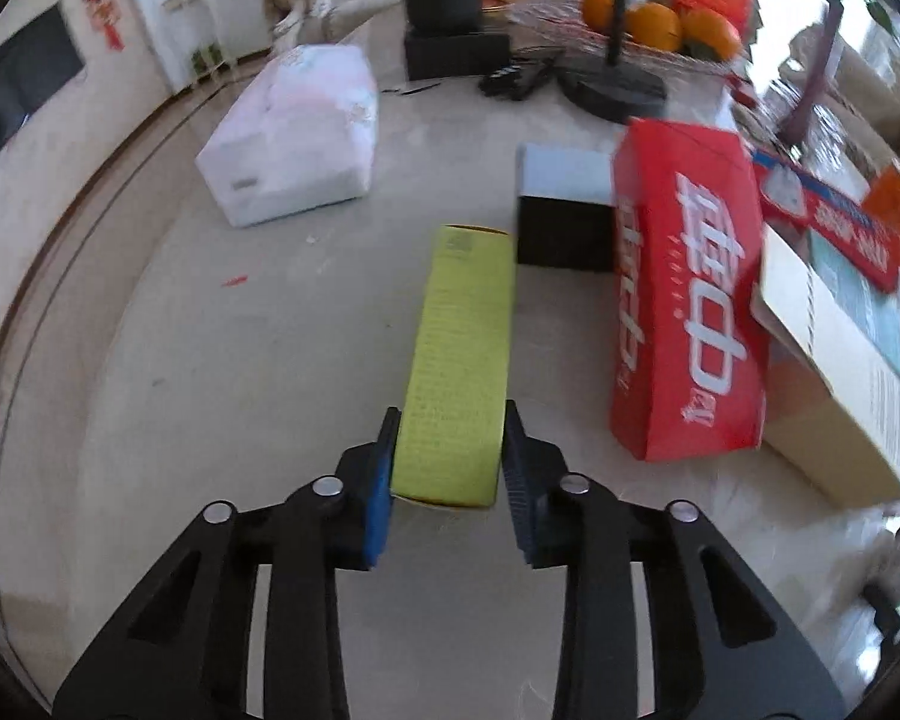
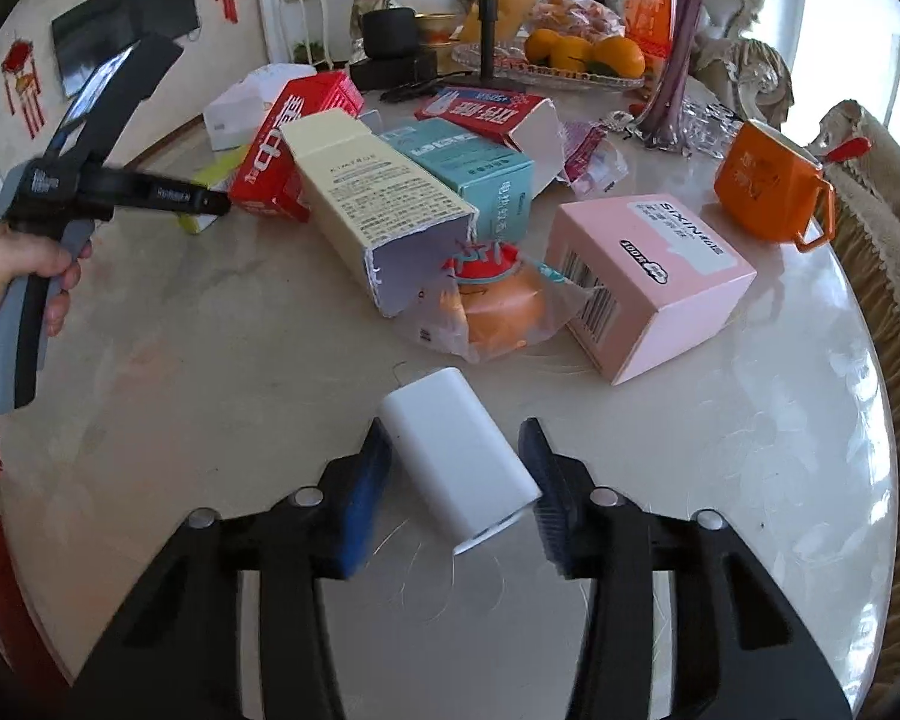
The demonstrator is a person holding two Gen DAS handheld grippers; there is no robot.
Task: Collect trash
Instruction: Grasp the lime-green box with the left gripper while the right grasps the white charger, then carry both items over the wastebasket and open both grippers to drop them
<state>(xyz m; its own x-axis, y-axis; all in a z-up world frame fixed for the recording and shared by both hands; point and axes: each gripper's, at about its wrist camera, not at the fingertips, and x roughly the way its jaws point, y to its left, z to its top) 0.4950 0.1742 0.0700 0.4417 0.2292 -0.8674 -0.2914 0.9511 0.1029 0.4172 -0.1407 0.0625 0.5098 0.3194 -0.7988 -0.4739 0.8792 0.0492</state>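
Now our left gripper (image 1: 450,450) clamps the yellow box (image 1: 459,360) lying left of the red carton (image 1: 684,300). Our right gripper (image 2: 456,474) pinches the white box (image 2: 459,456) askew near that carton; it could twist free when lifted.

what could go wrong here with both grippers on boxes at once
1. The left gripper pinches the yellow box only at its near end, so the long far end could sag or swing when lifted.
2. The white box sits skewed between the right gripper fingers, with one corner poking past a pad; it might twist or slip out.
3. Swinging the yellow box could knock the red box close beside it.
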